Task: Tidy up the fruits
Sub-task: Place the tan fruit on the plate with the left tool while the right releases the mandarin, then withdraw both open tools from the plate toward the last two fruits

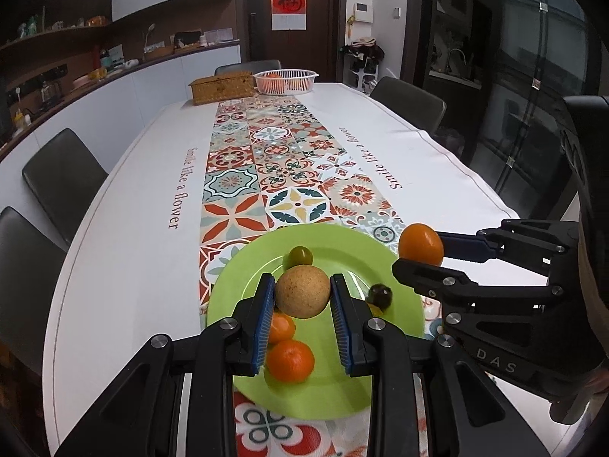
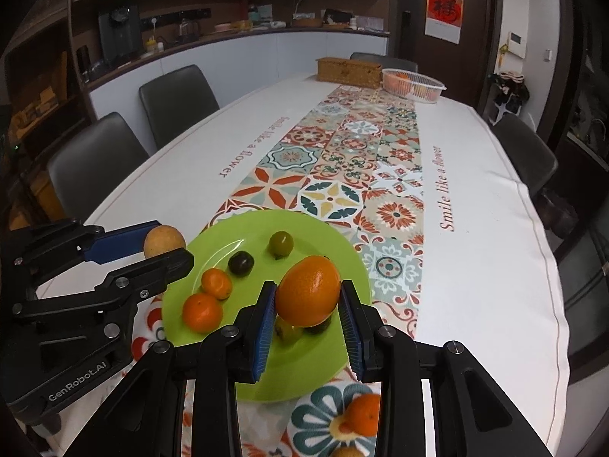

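My left gripper [image 1: 302, 297] is shut on a tan round fruit [image 1: 302, 291] and holds it above the green plate [image 1: 323, 381]. My right gripper [image 2: 307, 301] is shut on a large orange [image 2: 308, 291], also above the plate [image 2: 213, 243]. On the plate lie two mandarins [image 2: 201, 312] [image 2: 216, 283], a dark plum [image 2: 241, 262] and a green fruit [image 2: 281, 244]. More small fruit lies under the orange, partly hidden. In the left wrist view the right gripper [image 1: 420, 255] shows at the plate's right edge. In the right wrist view the left gripper [image 2: 165, 249] shows at the plate's left edge.
A mandarin [image 2: 363, 415] lies on the patterned table runner [image 2: 354, 152] below the plate. A white basket [image 1: 285, 80] with orange fruit and a wicker box [image 1: 222, 87] stand at the table's far end. Dark chairs [image 1: 61, 179] line both sides.
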The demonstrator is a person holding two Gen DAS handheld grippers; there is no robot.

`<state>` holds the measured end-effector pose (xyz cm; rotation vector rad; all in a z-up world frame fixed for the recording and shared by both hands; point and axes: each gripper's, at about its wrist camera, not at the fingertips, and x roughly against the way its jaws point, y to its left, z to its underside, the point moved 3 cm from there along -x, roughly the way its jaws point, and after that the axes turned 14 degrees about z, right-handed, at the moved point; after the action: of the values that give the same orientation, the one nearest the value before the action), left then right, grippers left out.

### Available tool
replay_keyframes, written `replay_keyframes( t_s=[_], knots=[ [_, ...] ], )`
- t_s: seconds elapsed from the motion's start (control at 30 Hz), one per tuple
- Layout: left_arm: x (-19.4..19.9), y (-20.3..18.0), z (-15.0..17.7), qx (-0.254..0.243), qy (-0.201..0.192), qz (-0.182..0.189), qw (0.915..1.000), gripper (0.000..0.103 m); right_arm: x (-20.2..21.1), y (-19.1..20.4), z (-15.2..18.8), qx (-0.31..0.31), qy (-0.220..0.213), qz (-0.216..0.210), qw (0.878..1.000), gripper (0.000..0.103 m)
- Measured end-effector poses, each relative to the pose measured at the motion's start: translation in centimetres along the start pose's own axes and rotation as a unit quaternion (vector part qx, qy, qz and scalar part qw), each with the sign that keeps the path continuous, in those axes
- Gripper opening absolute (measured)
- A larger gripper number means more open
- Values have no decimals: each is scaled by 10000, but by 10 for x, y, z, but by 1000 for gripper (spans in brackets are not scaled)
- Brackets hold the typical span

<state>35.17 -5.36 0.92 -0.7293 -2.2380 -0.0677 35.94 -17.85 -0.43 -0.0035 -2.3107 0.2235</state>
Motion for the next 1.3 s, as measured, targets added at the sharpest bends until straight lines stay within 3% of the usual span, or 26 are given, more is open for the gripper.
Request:
replay_keyframes(
  t_s=[0.23, 0.63, 0.9, 1.0, 1.1, 1.3],
  knots=[
    [-27, 15, 0, 222, 197, 221, 9993, 30, -31, 4, -5, 58, 296, -99, 9995, 34],
    [-53, 29, 7, 397, 480, 216, 9978, 30, -66, 6, -3, 28, 614, -155, 9980, 34],
    [-57, 32, 11, 458, 492, 225, 9975, 30, -72, 5, -3, 3, 651, -200, 9977, 34],
    [-57, 33, 12, 483, 480, 208, 9975, 36, -73, 5, -2, 9, 663, -215, 9976, 34],
    [-54, 36, 12, 540, 447, 211, 9973, 38, -71, 5, -1, 19, 646, -215, 9977, 40],
    [-42, 39, 15, 477, 365, -40, 9982, 38, -61, 2, 1, -52, 559, -237, 9981, 41]
  ],
)
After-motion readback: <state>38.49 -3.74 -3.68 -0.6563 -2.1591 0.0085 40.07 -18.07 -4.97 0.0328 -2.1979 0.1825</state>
